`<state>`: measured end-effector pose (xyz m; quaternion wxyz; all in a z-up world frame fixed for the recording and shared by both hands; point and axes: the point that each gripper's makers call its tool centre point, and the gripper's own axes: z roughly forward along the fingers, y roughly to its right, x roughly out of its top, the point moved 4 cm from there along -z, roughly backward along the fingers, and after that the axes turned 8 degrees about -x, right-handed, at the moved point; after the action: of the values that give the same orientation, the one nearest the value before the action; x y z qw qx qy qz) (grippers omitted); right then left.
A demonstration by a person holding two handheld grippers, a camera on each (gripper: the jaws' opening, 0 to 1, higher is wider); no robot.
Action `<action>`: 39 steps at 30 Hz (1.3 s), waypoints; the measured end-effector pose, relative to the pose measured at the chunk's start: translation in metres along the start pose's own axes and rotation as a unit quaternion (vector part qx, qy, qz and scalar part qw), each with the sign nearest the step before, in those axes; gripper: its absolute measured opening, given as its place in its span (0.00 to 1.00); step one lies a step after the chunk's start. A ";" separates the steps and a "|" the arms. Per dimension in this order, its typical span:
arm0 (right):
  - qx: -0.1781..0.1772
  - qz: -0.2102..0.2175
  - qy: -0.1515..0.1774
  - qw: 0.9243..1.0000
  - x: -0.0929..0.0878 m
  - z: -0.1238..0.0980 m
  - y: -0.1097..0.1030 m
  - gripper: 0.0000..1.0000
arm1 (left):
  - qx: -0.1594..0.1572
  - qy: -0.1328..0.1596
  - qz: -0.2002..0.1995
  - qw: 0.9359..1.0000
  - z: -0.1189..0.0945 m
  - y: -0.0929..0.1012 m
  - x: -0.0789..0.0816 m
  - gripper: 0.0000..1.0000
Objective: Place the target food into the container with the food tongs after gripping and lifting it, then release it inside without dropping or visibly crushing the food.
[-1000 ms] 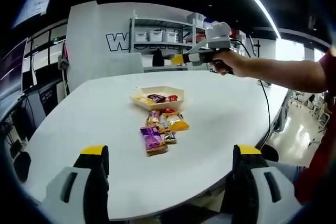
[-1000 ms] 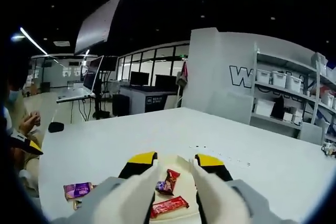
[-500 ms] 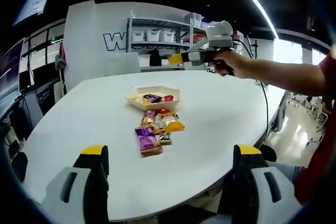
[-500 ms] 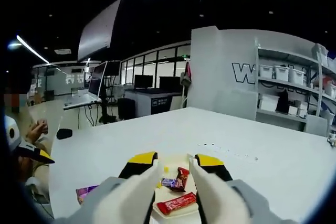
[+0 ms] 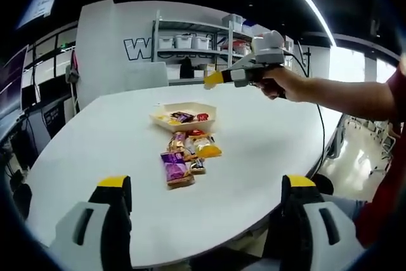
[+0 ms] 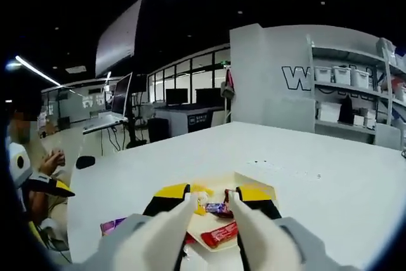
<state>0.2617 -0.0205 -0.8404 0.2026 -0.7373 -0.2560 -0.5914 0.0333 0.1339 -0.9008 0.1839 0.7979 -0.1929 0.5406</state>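
The only readable writing is a large "W" on the far wall (image 5: 137,49). The right gripper (image 6: 212,196), jaws narrowly parted and empty, hangs over the cream container (image 6: 257,190) of wrapped snacks (image 6: 219,234). The left gripper (image 5: 206,185) stands wide and empty, with a snack pile (image 5: 184,155) ahead of it just short of the container (image 5: 184,117).

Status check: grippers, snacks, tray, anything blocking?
Left gripper open, empty. Right gripper open, empty, above the tray. Snack pile on the table beside the tray, some wrappers inside it. Nothing blocking.

A large outlined "W" on the grey wall panel (image 5: 114,42), further letters hidden behind the shelving unit (image 5: 190,46)
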 end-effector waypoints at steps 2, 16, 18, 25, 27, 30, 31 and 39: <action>0.004 0.001 -0.007 1.000 -0.007 0.000 -0.002 0.23 | 0.000 -0.001 0.000 1.000 0.000 0.001 0.000 0.96; 0.063 0.028 -0.031 0.997 -0.039 -0.009 -0.025 0.24 | 0.000 0.003 0.000 1.000 0.000 0.001 0.002 0.95; 0.088 0.033 -0.028 0.995 -0.040 -0.011 -0.032 0.24 | -0.001 0.001 0.001 1.000 0.001 0.002 0.001 0.95; 0.205 0.084 -0.019 0.975 -0.044 -0.025 -0.062 0.24 | 0.001 0.000 0.003 1.000 -0.001 0.000 0.002 0.95; 0.239 0.097 -0.035 0.966 -0.048 -0.031 -0.075 0.24 | 0.002 0.001 0.003 1.000 -0.002 0.000 0.003 0.95; 0.261 0.069 -0.036 0.962 -0.053 -0.035 -0.085 0.24 | 0.003 0.002 0.004 1.000 -0.002 0.000 0.005 0.95; 0.264 0.068 -0.034 0.962 -0.053 -0.036 -0.088 0.24 | 0.003 0.002 0.004 1.000 -0.002 0.000 0.005 0.95; 0.327 0.077 -0.043 0.941 -0.057 -0.049 -0.107 0.25 | 0.001 -0.001 0.006 1.000 -0.002 0.004 0.004 0.95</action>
<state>0.1488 0.0265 -0.8860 0.4665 -0.6724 -0.3862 -0.4255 0.0311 0.1316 -0.8957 0.1802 0.7972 -0.1972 0.5414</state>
